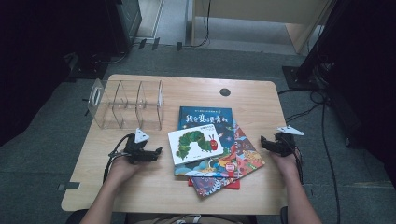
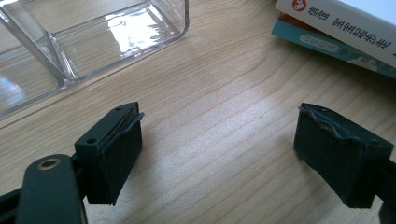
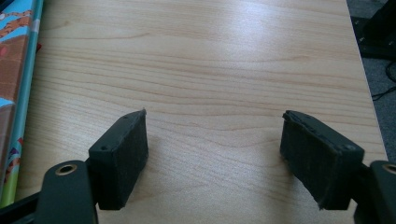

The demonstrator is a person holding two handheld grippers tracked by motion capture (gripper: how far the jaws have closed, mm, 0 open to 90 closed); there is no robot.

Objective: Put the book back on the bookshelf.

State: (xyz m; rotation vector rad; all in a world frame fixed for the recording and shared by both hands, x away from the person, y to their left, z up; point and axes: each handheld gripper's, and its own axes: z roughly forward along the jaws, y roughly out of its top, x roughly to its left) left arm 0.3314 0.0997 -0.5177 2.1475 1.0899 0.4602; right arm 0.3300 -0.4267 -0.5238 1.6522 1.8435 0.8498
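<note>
my left gripper [image 1: 145,153] rests on the tabletop [image 1: 140,186], jaws spread wide with only bare wood between them. the clear plastic organizer [image 1: 126,103] stands just beyond and left of those jaws. a stack of picture books [image 1: 212,144] lies between my two grippers. my right gripper [image 1: 273,144] sits right of the stack, jaws wide apart too, holding nothing.

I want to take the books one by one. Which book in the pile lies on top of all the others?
The small white book with the green caterpillar. It rests uncovered on the larger dark blue book, and it is the smallest of the pile.
</note>
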